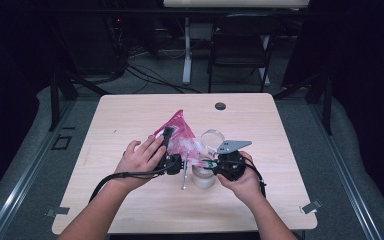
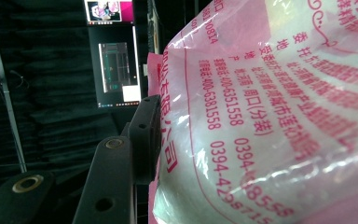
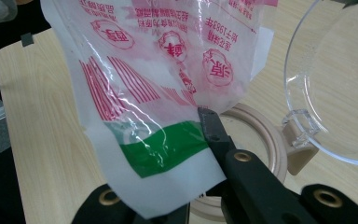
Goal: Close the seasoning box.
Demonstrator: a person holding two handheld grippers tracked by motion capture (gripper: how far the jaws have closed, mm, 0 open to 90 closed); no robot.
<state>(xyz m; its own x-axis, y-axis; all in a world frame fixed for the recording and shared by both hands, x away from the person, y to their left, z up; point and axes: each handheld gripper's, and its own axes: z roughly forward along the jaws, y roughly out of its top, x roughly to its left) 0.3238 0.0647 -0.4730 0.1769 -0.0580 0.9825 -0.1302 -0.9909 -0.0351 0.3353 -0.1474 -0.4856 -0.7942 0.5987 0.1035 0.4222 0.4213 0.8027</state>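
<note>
High view: light wood-grain surface [image 1: 130, 115] on grey carpeted floor, dark room, black folding chair [image 1: 240, 47] and white desk leg [image 1: 186, 55] behind, small black round disc [image 1: 220, 106] near far edge. Pink-and-white printed plastic bag [image 1: 177, 132] held up at surface centre between both hands. Left tongs [image 1: 168, 134] pinching its upper left side. Right tongs [image 1: 211, 164] at its lower right corner, above clear jar with beige rim [image 1: 203, 177], hinged clear round lid [image 1: 212, 137] tipped open behind.

Left gripper view: bag [image 2: 270, 116] close up, red print. Black jaw pressed against its edge, clamped. Lit monitor [image 2: 116, 70] and black curtain behind.

Right gripper view: bag's green-striped bottom corner [image 3: 168, 144] clamped between jaws, hanging over jar's beige rim [image 3: 268, 135]; clear lid [image 3: 335, 79] upright at right.
</note>
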